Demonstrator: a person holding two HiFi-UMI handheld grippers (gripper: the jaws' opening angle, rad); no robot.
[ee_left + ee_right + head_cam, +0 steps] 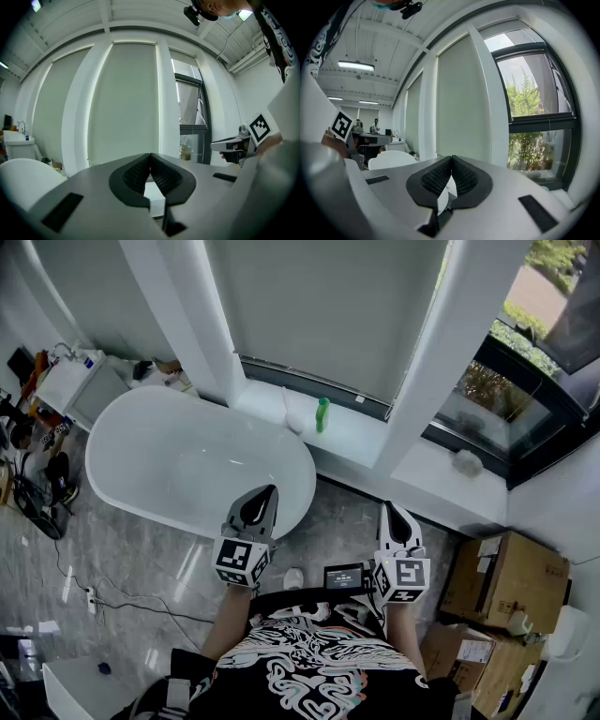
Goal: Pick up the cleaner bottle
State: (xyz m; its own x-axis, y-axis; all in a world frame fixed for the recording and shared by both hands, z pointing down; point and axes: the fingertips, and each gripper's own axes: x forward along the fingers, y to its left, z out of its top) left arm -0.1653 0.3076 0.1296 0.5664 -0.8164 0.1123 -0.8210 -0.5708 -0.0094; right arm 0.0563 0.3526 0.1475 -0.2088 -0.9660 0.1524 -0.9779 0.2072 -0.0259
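— What's closest in?
— The left tool point(269, 490) hangs over the bathtub's point(159, 442) near rim, its jaws pressed together on nothing. The right tool point(389, 506) is off the bathtub's right end, likewise closed and empty.
— And the cleaner bottle point(322, 415)?
— Green, upright on the window ledge point(361, 442) just past the bathtub's far right end, well apart from both tools.

Green cleaner bottle point(322, 414), white bathtub point(141, 442), brown boxes point(506, 579).

On window ledge point(361, 435): cleaner bottle point(322, 414) upright, white object point(293, 412) beside.
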